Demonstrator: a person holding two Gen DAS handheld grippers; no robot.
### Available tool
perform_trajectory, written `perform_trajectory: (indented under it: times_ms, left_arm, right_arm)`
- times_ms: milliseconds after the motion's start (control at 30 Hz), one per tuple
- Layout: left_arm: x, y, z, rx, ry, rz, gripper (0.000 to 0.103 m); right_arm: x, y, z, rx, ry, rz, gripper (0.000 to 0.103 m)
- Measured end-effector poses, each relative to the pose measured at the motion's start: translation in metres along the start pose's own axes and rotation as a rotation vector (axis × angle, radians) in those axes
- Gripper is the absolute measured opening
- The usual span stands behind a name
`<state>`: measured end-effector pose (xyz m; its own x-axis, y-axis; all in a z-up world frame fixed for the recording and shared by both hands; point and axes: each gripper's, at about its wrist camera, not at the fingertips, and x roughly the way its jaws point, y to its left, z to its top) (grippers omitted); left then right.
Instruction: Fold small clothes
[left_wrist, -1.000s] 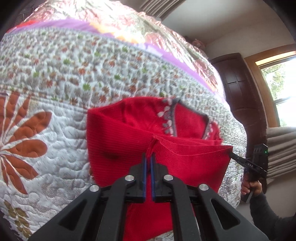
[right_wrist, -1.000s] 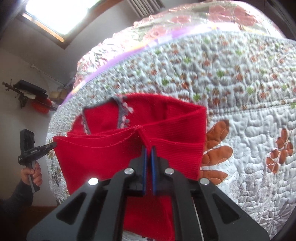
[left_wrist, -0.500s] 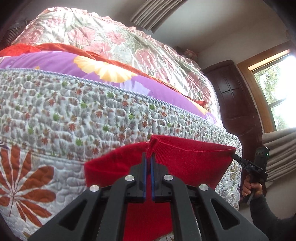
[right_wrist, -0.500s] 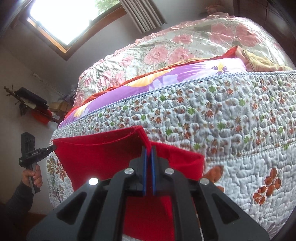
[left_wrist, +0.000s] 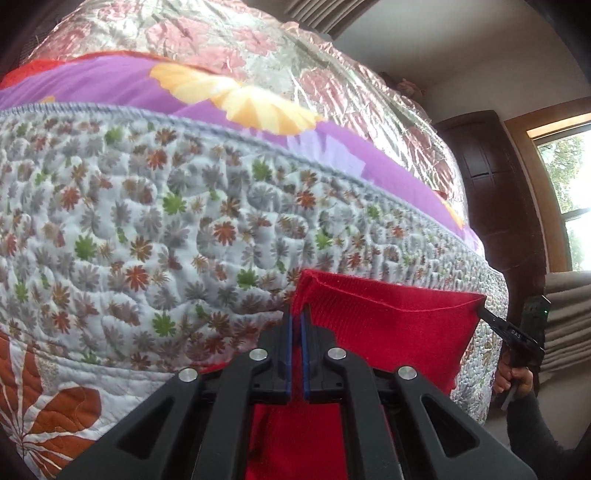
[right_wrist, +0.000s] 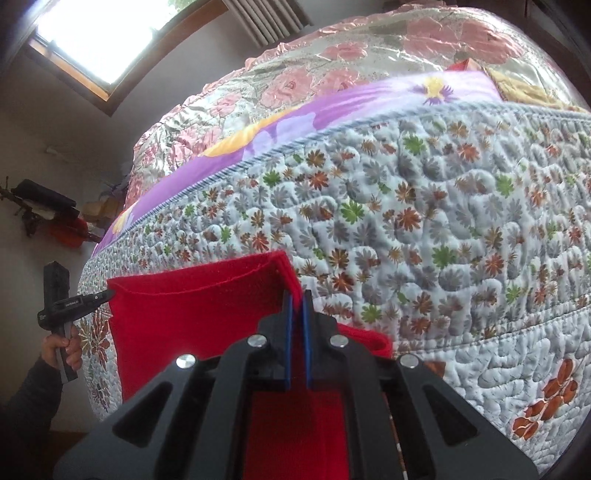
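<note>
At the lower centre of the frame, the right gripper (right_wrist: 296, 295) is seen pinching the upper right corner of a red garment (right_wrist: 192, 310), its blue-lined fingers nearly together on the cloth. At the left edge, the left gripper (right_wrist: 107, 294) is clamped on the garment's other upper corner and is held by a hand (right_wrist: 61, 349) in a dark sleeve. The top hem is stretched between them. A quilted floral bedspread (right_wrist: 424, 221) fills the frame behind, with a bright window (right_wrist: 107, 33) at upper left.

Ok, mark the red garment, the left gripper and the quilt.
red garment (left_wrist: 391, 325), left wrist view, stretched upper panel.
left gripper (left_wrist: 296, 321), left wrist view, midway between fingertips.
quilt (right_wrist: 424, 229), right wrist view, flowered top.
</note>
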<state>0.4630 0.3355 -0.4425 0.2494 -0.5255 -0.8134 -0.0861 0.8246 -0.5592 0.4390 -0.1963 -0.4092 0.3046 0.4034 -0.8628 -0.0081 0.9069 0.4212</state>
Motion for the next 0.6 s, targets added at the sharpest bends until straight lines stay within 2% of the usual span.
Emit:
perform_trajectory:
  times_ms: [67,100,133,167,233,300,367,467,533,600]
  left_arm:
    - [-0.001,0.003,-0.002,-0.005,-0.030,0.035,0.014]
    - [-0.006,0.002,-0.004,-0.008,-0.058,0.060,0.026]
    - [-0.015,-0.002,-0.007,-0.005,-0.093,0.088,0.030]
    - [-0.025,-0.010,-0.013,0.013,-0.131,0.087,0.032]
    - [-0.031,-0.028,-0.025,0.066,-0.141,0.024,0.033]
    - [-0.021,-0.052,-0.037,0.157,-0.112,-0.014,0.033]
    - [-0.006,-0.063,-0.041,0.213,-0.089,0.004,0.033]
    - [0.020,-0.056,-0.039,0.182,-0.038,-0.016,0.032]
    - [0.031,-0.041,-0.033,0.139,-0.026,-0.031,0.026]
    - [0.029,-0.030,-0.029,0.092,-0.034,-0.066,0.021]
  right_arm:
    - [0.004,-0.003,-0.005,0.031,-0.012,-0.007,0.012]
    - [0.000,-0.002,-0.008,0.048,-0.031,-0.001,0.012]
    - [-0.005,-0.001,-0.010,0.059,-0.049,0.009,0.016]
    - [-0.011,0.001,-0.013,0.069,-0.066,0.025,0.017]
    - [-0.018,0.005,-0.021,0.092,-0.079,0.067,0.017]
    - [-0.013,0.011,-0.027,0.104,-0.056,0.131,0.017]
    - [-0.001,0.019,-0.030,0.081,-0.034,0.132,0.017]
    - [0.020,0.014,-0.027,0.092,-0.008,0.156,0.017]
    - [0.032,-0.003,-0.023,0.121,-0.006,0.150,0.000]
    - [0.034,-0.023,-0.019,0.169,-0.017,0.167,0.000]
